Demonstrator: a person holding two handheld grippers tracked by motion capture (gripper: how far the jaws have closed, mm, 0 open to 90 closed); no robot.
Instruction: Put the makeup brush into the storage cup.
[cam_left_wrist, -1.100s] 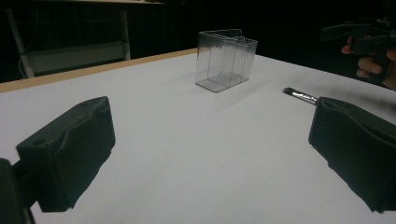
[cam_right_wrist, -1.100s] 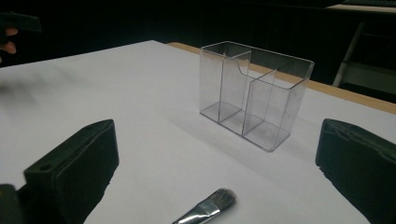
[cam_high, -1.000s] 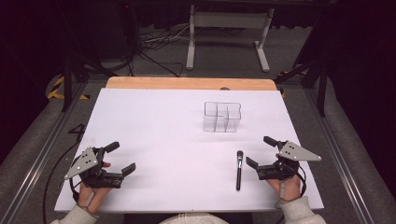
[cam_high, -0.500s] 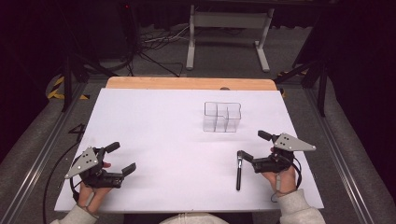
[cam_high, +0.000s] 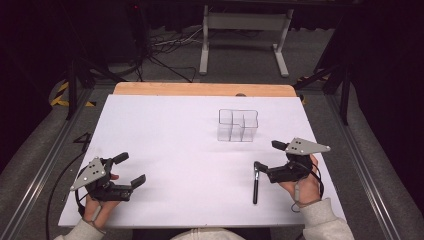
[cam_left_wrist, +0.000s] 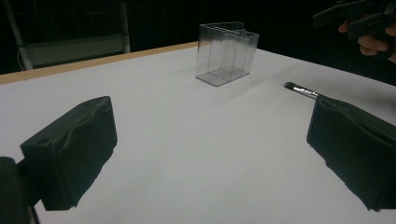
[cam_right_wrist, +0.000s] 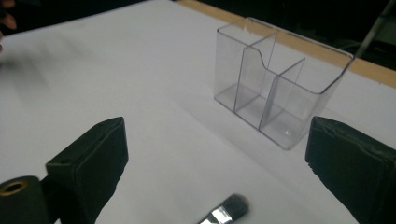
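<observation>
A clear plastic organizer (cam_high: 237, 125) with three compartments stands empty on the white table, right of centre. A thin black makeup brush (cam_high: 255, 187) lies flat in front of it, bristle end toward the organizer. My right gripper (cam_high: 267, 156) is open, its near jaw just above the brush's bristle end. In the right gripper view the gripper (cam_right_wrist: 219, 158) frames the organizer (cam_right_wrist: 275, 79), and the brush tip (cam_right_wrist: 224, 212) lies low between the jaws. My left gripper (cam_high: 131, 168) is open and holds nothing at the near left. Its own view shows the organizer (cam_left_wrist: 226, 53) and the brush (cam_left_wrist: 301, 90).
A white sheet (cam_high: 165, 130) covers the table, with a wooden strip (cam_high: 200, 89) along the far edge. Metal rails run down both sides. Beyond the table stand a white frame (cam_high: 245, 22) and floor cables.
My right gripper has moved left toward the brush, so its near jaw now reaches the bristle end. The left gripper and the brush have stayed in place.
</observation>
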